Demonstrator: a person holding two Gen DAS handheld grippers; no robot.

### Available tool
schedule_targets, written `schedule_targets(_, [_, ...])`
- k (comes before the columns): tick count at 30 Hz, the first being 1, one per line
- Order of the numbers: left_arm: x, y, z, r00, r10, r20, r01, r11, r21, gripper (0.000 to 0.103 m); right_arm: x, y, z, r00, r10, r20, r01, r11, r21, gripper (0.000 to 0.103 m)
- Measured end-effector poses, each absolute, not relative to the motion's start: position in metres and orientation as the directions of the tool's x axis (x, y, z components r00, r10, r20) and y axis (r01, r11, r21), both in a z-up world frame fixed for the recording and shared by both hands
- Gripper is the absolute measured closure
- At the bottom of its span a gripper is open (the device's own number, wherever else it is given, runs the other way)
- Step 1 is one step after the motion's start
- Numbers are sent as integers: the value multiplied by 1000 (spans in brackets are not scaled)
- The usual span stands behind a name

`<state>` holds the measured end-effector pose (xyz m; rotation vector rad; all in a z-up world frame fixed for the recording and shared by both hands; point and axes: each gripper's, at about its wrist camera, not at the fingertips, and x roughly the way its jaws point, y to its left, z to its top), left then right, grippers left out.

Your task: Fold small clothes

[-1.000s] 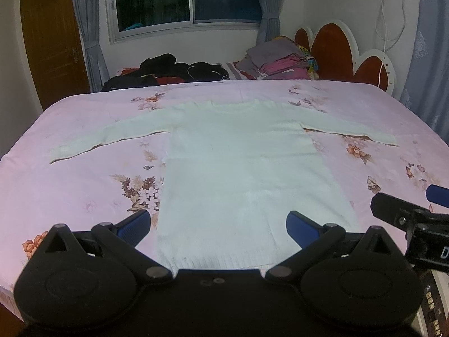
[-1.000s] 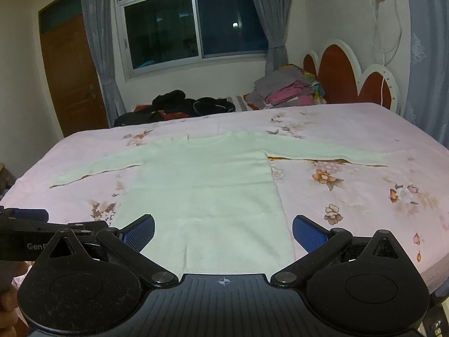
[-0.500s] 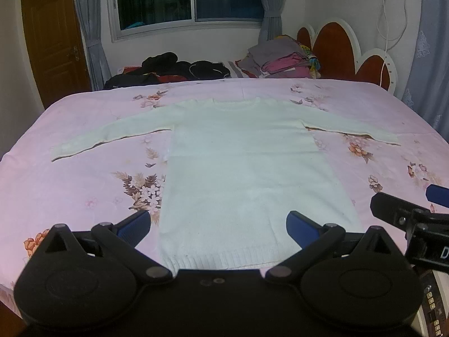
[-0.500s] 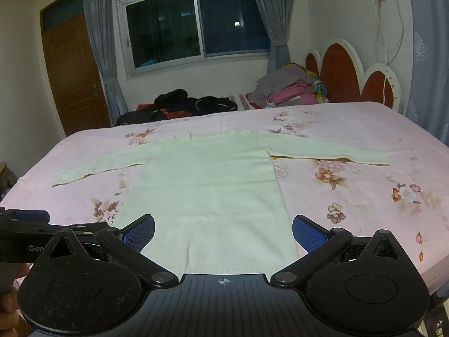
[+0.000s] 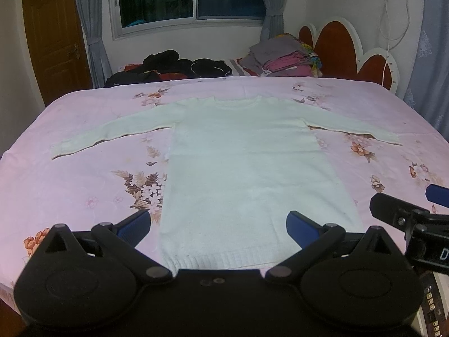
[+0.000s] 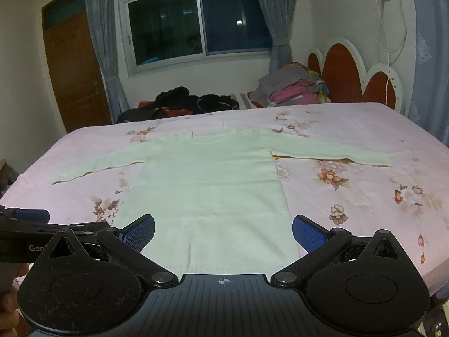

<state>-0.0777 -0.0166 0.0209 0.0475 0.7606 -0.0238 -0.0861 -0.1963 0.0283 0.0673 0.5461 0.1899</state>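
A pale cream long-sleeved sweater (image 5: 247, 168) lies flat on the pink floral bedspread (image 5: 84, 185), sleeves spread left and right, hem toward me. It also shows in the right wrist view (image 6: 207, 193). My left gripper (image 5: 219, 224) is open and empty, held above the hem at the bed's near edge. My right gripper (image 6: 223, 231) is open and empty, above the hem a little to the right. The right gripper's tip (image 5: 404, 219) shows at the right of the left wrist view; the left gripper (image 6: 25, 224) shows at the left of the right wrist view.
Dark clothes (image 5: 168, 67) and a stack of folded clothes (image 5: 283, 59) lie at the bed's far side by the red and white headboard (image 5: 345, 45). A brown door (image 5: 56, 42) stands at the far left, a window (image 6: 196, 19) behind.
Both grippers have tilted or lifted slightly, so the sweater sits lower in both views and more of the room shows. The sweater has not moved. Both grippers stay open.
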Motion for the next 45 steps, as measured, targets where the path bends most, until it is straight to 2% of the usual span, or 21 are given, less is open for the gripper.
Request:
schedule_targets(26, [-56,-25,16,705,7,-709,32,999,41,0,-66,-204,22,834,179,-521,-145,984,106,0])
schedule_targets(45, [21,-18,-5,681,38,-731,-18,999,35,0,13,-239,11,847,127,-517,-97,992,84,0])
